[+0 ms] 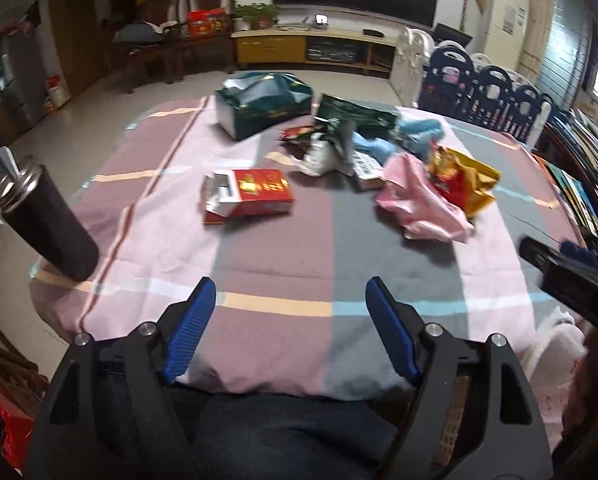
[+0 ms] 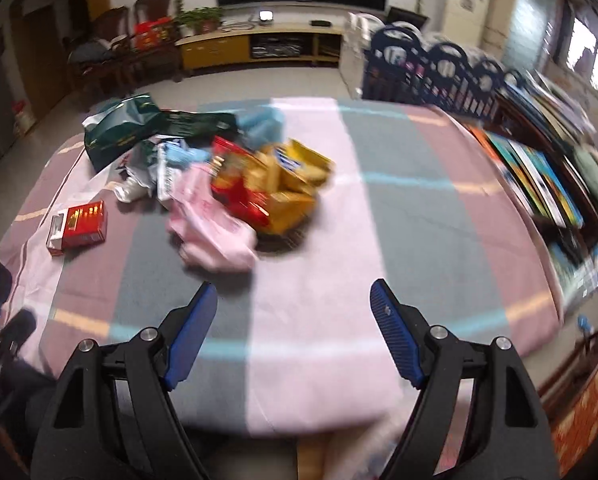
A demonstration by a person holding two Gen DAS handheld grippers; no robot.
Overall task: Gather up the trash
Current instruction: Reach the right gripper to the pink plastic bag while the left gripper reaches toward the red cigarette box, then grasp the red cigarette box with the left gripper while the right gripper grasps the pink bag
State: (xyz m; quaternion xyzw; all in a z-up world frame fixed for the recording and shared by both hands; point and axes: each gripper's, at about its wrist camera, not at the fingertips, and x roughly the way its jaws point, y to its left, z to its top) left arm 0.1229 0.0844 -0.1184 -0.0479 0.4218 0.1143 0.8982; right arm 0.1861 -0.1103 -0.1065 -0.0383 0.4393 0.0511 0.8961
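Observation:
Trash lies on a table under a striped pink and grey cloth (image 1: 275, 248). A red carton (image 1: 247, 196) with its flap torn open lies left of centre. A crumpled pink bag (image 1: 423, 208), a red and yellow wrapper (image 1: 459, 180), white and blue scraps (image 1: 363, 152) and a dark green box (image 1: 259, 104) lie further back. My left gripper (image 1: 291, 292) hovers open over the near cloth, nothing between its blue pads. My right gripper (image 2: 293, 294) is open too, over the near cloth, short of the pink bag (image 2: 211, 220) and the yellow wrapper (image 2: 283, 188). The red carton (image 2: 79, 226) shows at the left.
A black tumbler (image 1: 47, 220) with a metal lid stands at the table's left edge. The other gripper's black body (image 1: 571, 268) shows at the right edge. Books (image 2: 539, 184) lie along the right side. A blue and white playpen fence (image 1: 491, 92) and a TV cabinet (image 1: 311, 48) stand beyond.

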